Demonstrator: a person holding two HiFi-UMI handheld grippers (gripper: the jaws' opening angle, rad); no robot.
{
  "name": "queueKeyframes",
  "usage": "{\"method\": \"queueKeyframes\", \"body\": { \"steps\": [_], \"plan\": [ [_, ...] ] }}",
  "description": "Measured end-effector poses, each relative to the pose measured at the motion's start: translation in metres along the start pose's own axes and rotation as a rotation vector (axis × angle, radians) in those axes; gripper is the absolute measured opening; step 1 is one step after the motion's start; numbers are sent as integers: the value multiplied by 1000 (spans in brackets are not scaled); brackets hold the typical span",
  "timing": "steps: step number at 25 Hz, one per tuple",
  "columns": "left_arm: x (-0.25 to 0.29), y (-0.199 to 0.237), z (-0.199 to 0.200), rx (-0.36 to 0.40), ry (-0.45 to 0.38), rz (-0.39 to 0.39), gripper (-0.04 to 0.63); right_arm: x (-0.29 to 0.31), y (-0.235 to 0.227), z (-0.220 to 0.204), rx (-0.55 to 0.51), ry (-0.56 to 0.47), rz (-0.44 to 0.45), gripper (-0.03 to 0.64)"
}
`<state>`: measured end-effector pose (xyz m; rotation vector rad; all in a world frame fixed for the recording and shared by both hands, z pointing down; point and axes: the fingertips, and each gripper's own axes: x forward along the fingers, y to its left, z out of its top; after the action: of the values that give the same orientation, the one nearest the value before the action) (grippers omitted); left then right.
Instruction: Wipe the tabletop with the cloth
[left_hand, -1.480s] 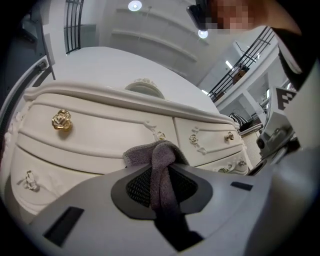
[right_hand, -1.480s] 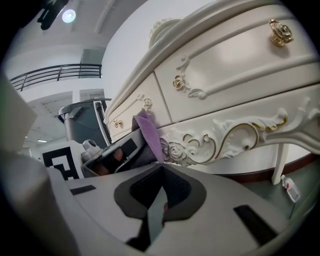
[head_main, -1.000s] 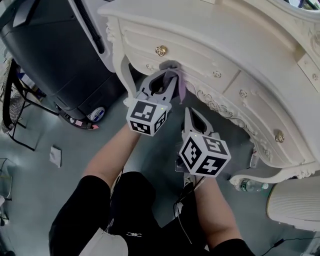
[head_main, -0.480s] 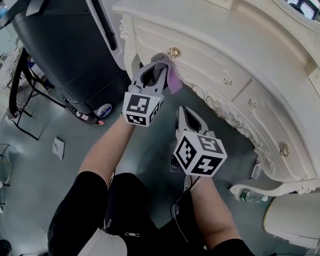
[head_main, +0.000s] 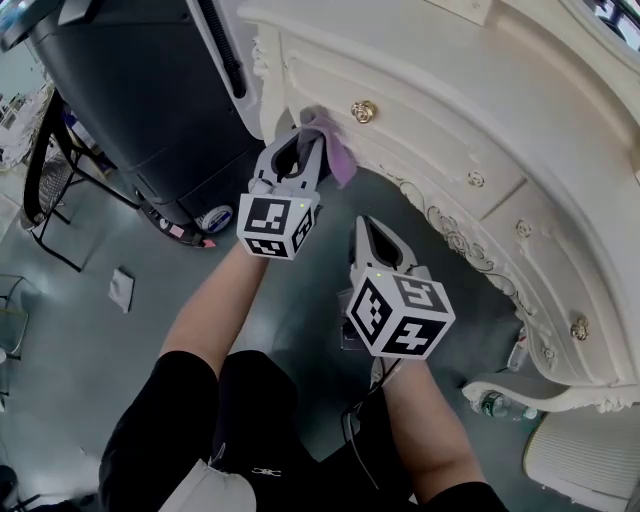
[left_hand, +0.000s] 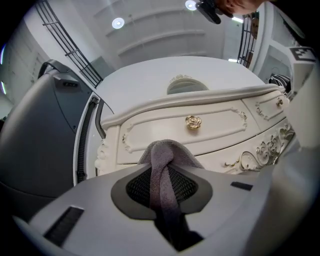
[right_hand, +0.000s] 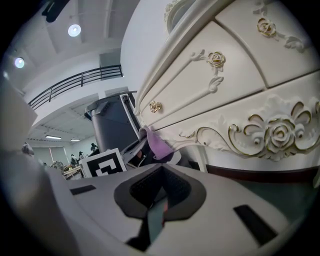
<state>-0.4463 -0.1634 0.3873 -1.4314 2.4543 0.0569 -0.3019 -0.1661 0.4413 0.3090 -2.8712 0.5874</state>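
Between left gripper jaws, bunched fuzzy cloth

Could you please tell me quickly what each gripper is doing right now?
Left gripper: closed, holding the cloth.
Right gripper: closed, empty.

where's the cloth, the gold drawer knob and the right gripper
cloth (left_hand: 162, 156), left gripper view, on the bunched fold sticking out above the jaws
gold drawer knob (left_hand: 193, 121), left gripper view, on its rose-shaped face
right gripper (head_main: 373, 226), head view, at its closed fingertips
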Motion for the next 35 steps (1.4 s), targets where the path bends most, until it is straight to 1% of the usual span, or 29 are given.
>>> {"method": "queueKeyframes", "body": {
  "steps": [3,8,10,12,14,15,17,20,22,24,26,27,31,33,35],
  "plan": [
    [7,20,-6,-30,13,18,69,5,-1,0,-18,3,1,2],
    [21,45,-13,-50,32,43,69,15,-1,-2,-9,22,2,2],
    [26,60,-16,-44,46,86,69,18,2,-2,-23,23,9,2],
    [32,78,-21,-80,72,135,69,21,3,-3,-34,29,13,2],
    [38,96,-25,-123,89,169,69,24,4,-4,-31,37,16,2],
    [42,104,-26,-132,96,187,69,25,4,-5,-30,39,17,2],
    [50,120,-29,-136,116,229,69,26,3,-4,-32,42,17,2],
    [61,145,-44,-133,173,295,69,26,1,-3,-34,43,15,2],
    [64,157,-56,-142,199,314,69,27,-1,-2,-32,41,13,2],
    [63,165,-68,-147,200,321,69,27,-3,-1,-33,42,11,2],
    [58,174,-83,-160,218,347,69,27,-4,0,-37,43,10,2],
    [54,179,-91,-162,231,363,69,27,-4,1,-39,44,11,2],
    [45,194,-116,-130,293,423,69,26,-6,2,-57,47,10,2],
    [39,197,-134,-116,353,450,67,24,-7,1,-60,49,5,2],
    [30,193,-160,-108,439,441,67,23,-6,-1,-60,50,6,2]
  ]
}}
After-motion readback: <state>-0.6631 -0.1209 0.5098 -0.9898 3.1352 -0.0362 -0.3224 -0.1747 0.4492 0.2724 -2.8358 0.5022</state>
